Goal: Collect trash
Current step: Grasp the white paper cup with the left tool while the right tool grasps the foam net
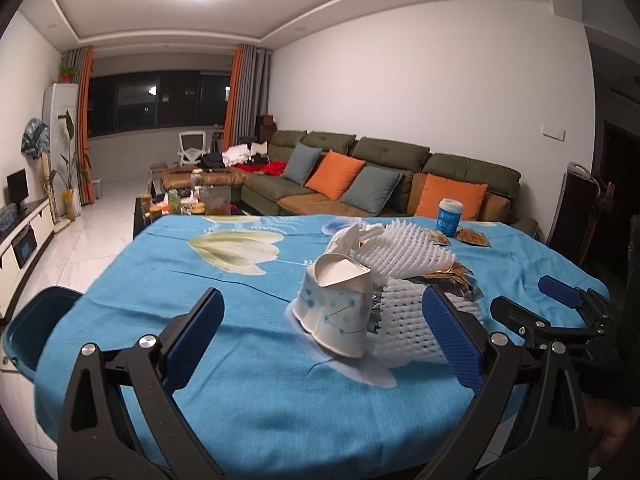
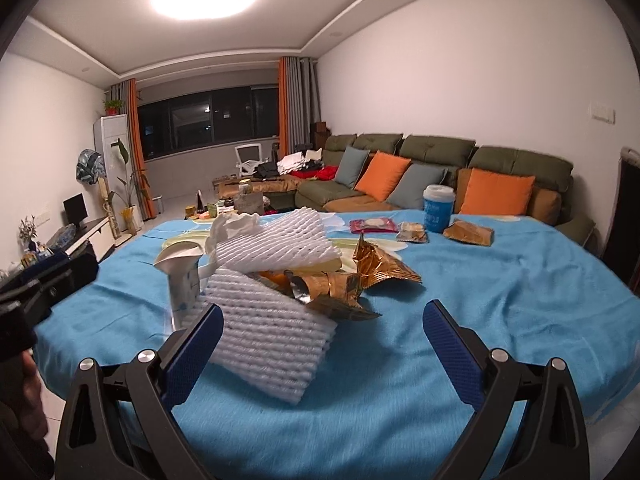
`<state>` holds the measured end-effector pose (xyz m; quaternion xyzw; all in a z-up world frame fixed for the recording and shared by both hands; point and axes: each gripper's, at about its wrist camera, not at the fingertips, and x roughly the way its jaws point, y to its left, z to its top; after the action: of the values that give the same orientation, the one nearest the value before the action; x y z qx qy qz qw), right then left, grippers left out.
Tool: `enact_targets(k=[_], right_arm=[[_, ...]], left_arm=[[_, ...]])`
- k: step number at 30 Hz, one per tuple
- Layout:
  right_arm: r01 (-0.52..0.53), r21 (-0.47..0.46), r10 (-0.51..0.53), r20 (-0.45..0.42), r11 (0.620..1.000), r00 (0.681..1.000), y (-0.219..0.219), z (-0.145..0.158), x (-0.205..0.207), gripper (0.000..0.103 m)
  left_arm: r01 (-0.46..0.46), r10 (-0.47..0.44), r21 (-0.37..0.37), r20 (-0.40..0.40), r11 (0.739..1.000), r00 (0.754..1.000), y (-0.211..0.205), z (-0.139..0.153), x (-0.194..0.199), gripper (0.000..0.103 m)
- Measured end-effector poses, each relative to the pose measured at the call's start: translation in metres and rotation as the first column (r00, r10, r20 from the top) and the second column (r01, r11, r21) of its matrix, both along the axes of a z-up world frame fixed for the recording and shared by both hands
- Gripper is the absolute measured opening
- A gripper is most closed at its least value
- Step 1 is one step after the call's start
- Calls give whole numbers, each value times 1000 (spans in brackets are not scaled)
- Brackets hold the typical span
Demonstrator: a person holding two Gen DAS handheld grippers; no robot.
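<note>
Nearest, the left gripper (image 1: 322,322) hangs with jaws spread wide, empty, the crushed paper cup (image 1: 334,312) on the cloth between its fingers. The right gripper (image 2: 323,334) gapes just as wide, holding nothing. Both hover over the blue tablecloth (image 2: 460,288), where the trash heap sits mid-table: two white foam nets (image 2: 272,344), gold foil wrappers (image 2: 376,272), a crumpled tissue (image 2: 234,226).
</note>
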<state>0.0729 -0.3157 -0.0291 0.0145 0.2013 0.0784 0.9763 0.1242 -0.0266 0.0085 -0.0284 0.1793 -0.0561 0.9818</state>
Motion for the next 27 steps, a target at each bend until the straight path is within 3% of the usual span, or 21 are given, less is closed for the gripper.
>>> enact_targets(k=[13,17,25,27], right_arm=[[-96,103,112,-163,990,980,4,-27,33,96],[-115,124,138,-191,986,972,9,-34,37,86],[-132,161,167,-229,978,959,11,-40,44,64],[-138,168,176,-235,976,956,11,-41,43,59]], left_arm=[[50,-50,-4,-108,999,993,-25,-26,67,97],[41,-41,3,-144,999,989,-28,-34,83,97],[16,-21,-25,-203,1000,979,-18,-49,99,73],[11,-16,-22,-205,1000,979,-17,-52,101,62]])
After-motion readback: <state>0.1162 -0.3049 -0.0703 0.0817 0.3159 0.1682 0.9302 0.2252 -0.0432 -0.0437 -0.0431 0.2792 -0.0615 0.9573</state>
